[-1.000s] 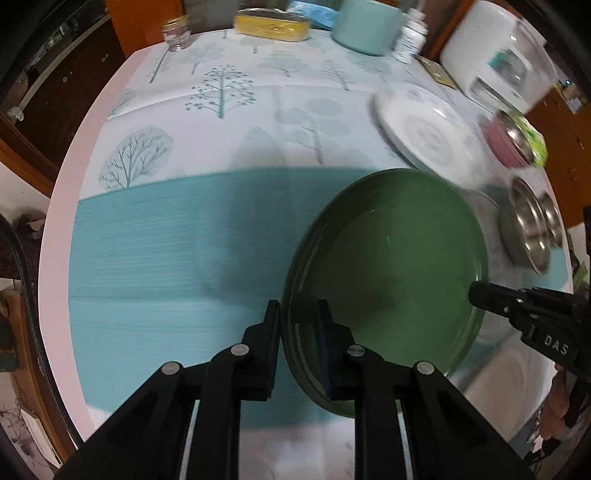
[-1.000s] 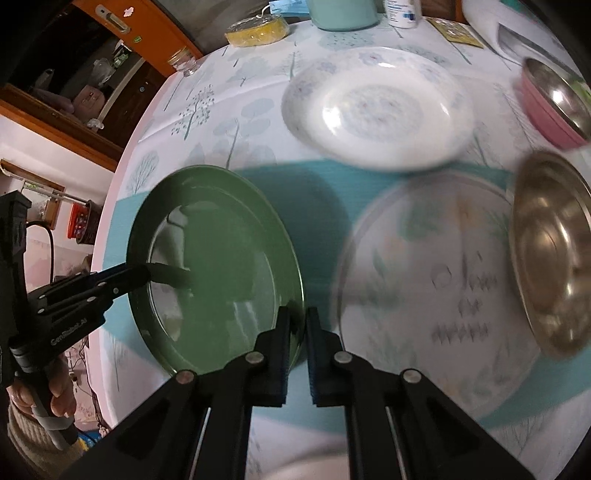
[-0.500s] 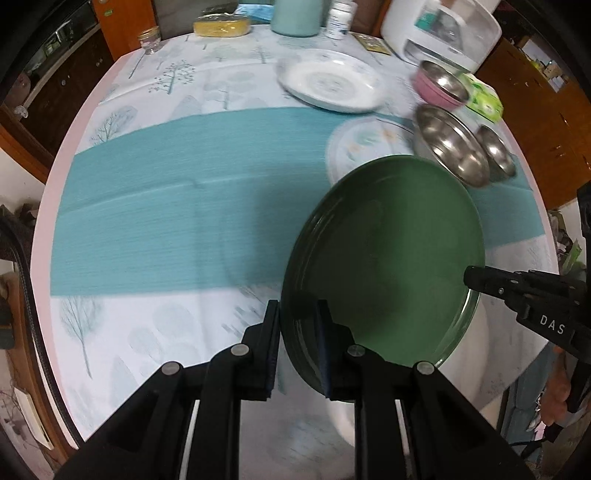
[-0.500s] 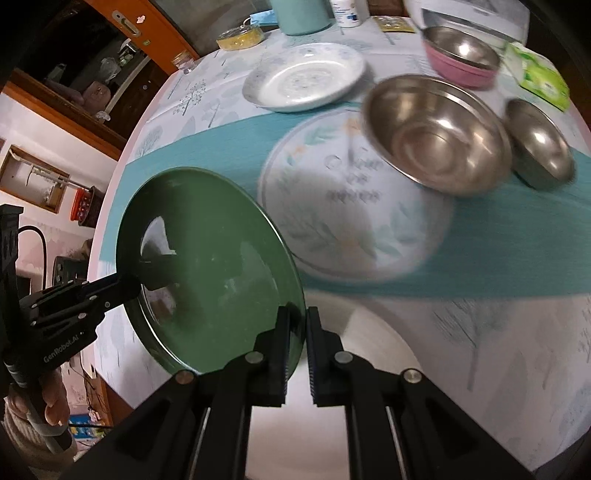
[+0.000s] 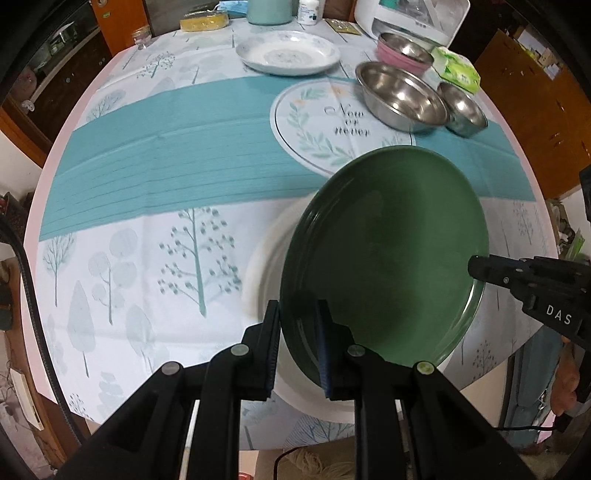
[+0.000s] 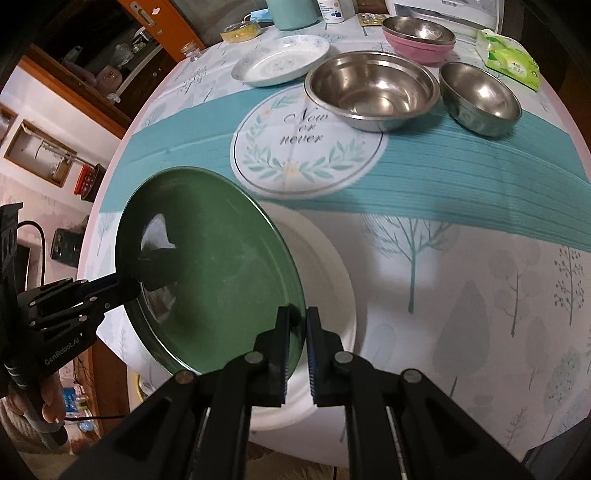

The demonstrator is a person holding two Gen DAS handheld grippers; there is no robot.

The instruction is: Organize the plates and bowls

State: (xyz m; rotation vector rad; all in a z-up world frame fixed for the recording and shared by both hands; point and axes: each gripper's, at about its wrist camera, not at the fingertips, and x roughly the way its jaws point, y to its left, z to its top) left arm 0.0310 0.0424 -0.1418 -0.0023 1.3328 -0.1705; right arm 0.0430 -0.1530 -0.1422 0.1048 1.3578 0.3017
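A dark green plate (image 5: pixel 384 254) (image 6: pixel 207 273) is held in the air by both grippers, tilted, above a white plate (image 5: pixel 266 251) (image 6: pixel 325 295) at the table's near edge. My left gripper (image 5: pixel 298 314) is shut on its near rim. My right gripper (image 6: pixel 298 317) is shut on the opposite rim and shows in the left wrist view (image 5: pixel 480 271). Further back lie a white patterned plate (image 6: pixel 280 61), a printed round plate (image 6: pixel 306 147), a large steel bowl (image 6: pixel 371 94), a small steel bowl (image 6: pixel 480 98) and a pink bowl (image 6: pixel 417 38).
The round table (image 5: pixel 129 229) has a teal runner and tree-print cloth. At the back stand a teal canister (image 5: pixel 269 9), a white bottle (image 5: pixel 308 11), a yellow sponge (image 5: pixel 203 20), a small jar (image 5: pixel 140 37), a white appliance (image 5: pixel 421 16) and a green tissue pack (image 5: pixel 458 70).
Both grippers have carried the green plate back toward the table's near edge, away from the bowls. It now hangs over the white plate. Both grips are unchanged.
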